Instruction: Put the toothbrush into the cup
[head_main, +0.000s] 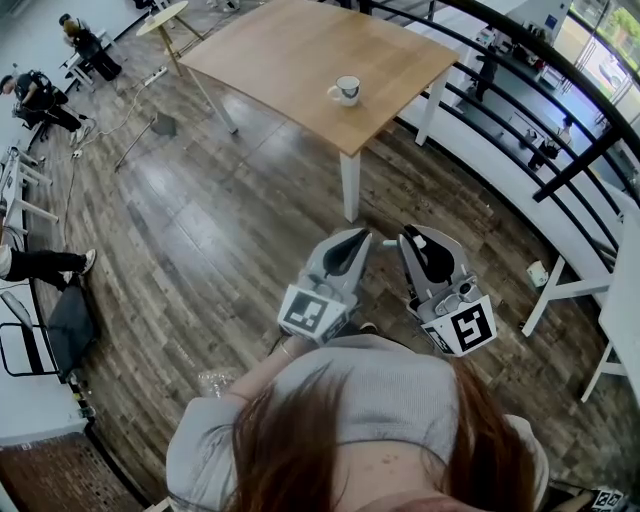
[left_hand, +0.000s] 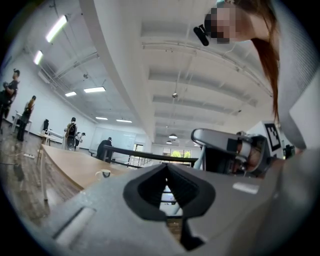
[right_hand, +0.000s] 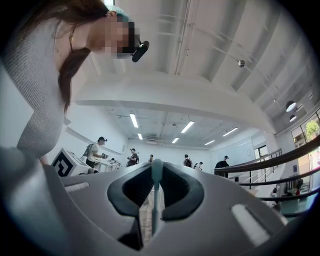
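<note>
Currently, the right tongs (head_main: 408, 240) are clamped on the toothbrush (right_hand: 156, 205). Its pale handle runs along the seam between the pads, and its end protrudes past their tips. The left tongs (head_main: 362, 240) are closed with the pads meeting, and nothing is between them. Both tongs are held side by side, just in front of the person, above the wooden floor (head_main: 200, 230). The cup (head_main: 345, 90) stands well apart from them on the desk (head_main: 280, 50), near its edge.
</note>
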